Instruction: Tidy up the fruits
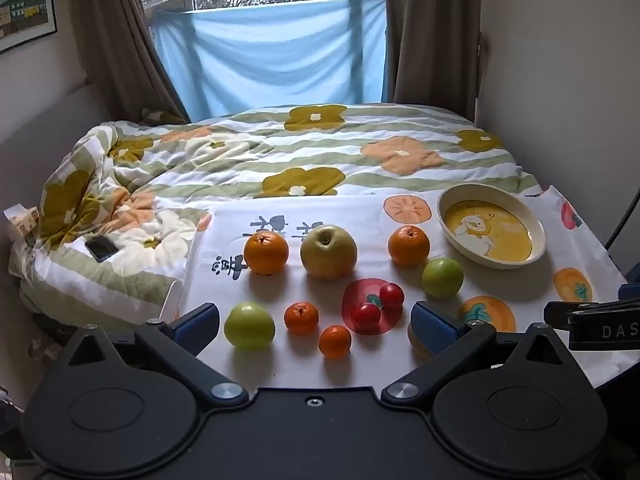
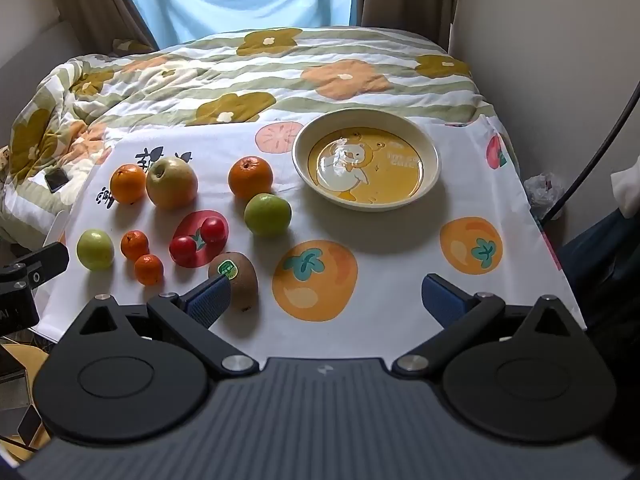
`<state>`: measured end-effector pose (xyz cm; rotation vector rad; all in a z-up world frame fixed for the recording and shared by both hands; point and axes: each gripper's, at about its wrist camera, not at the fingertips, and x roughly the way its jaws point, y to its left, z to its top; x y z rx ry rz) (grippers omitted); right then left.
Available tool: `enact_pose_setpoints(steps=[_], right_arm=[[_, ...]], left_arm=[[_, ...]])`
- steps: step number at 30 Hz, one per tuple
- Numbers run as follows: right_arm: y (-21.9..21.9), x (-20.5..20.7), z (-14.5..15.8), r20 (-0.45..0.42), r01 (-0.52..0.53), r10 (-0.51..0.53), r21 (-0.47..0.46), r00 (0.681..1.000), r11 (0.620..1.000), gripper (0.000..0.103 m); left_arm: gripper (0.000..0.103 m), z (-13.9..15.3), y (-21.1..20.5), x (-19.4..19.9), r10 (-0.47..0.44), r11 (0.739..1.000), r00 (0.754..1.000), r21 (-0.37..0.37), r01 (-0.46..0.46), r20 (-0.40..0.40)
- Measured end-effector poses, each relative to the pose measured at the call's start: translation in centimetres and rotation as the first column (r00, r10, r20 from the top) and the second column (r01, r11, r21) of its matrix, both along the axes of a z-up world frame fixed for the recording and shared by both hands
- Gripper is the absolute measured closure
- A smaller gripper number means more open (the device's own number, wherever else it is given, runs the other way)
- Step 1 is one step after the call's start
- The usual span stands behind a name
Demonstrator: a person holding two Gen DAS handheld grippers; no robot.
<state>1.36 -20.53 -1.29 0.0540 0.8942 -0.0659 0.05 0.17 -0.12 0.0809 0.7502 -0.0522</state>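
Note:
Fruit lies on a white printed cloth (image 2: 360, 332): two oranges (image 1: 266, 252) (image 1: 409, 245), a yellow-green apple (image 1: 328, 251), two green fruits (image 1: 249, 325) (image 1: 442, 277), two small mandarins (image 1: 301, 317) (image 1: 335, 341), two red tomatoes (image 1: 366, 315) (image 1: 391, 295) and a brown kiwi (image 2: 236, 280). A cream bowl (image 2: 430, 152) with a yellow duck picture stands empty at the back right. My left gripper (image 1: 316, 322) is open and empty above the front fruits. My right gripper (image 2: 326, 300) is open and empty, its left finger (image 2: 210, 298) beside the kiwi.
The cloth covers a small table set against a bed with a flowered quilt (image 1: 320, 148). A dark phone (image 1: 101, 248) lies on the quilt at left. Walls stand close on the right, a window with curtains behind. A black cable (image 2: 600, 148) hangs at right.

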Motion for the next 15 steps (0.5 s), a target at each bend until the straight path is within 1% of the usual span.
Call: enact_pose_setpoints(steps=[3, 4, 7, 10, 15], right_arm=[[0.03, 0.0, 0.02, 0.003, -0.002, 0.002, 0.001, 1.0, 1.0, 0.0], [0.05, 0.0, 0.03, 0.003, -0.003, 0.003, 0.0, 1.0, 1.0, 0.0], [0.09, 0.07, 0.04, -0.002, -0.002, 0.002, 0.004, 1.0, 1.0, 0.0], [0.31, 0.15, 0.01, -0.004, -0.006, 0.006, 0.003, 1.0, 1.0, 0.0], [0.29, 0.18, 0.12, -0.002, -0.008, 0.008, 0.004, 1.0, 1.0, 0.0]], left_arm=[[0.0, -0.04, 0.25, -0.01, -0.006, 1.0, 1.0, -0.025, 0.005, -0.015], [0.0, 0.18, 0.46, -0.17, 0.015, 1.0, 1.0, -0.01, -0.015, 0.01], [0.0, 0.24, 0.77, -0.46, 0.016, 1.0, 1.0, -0.015, -0.016, 0.004], [0.0, -0.16, 0.32, 0.23, 0.019, 1.0, 1.0, -0.008, -0.019, -0.012], [0.0, -0.19, 0.33, 0.35, 0.024, 1.0, 1.0, -0.004, -0.024, -0.012]])
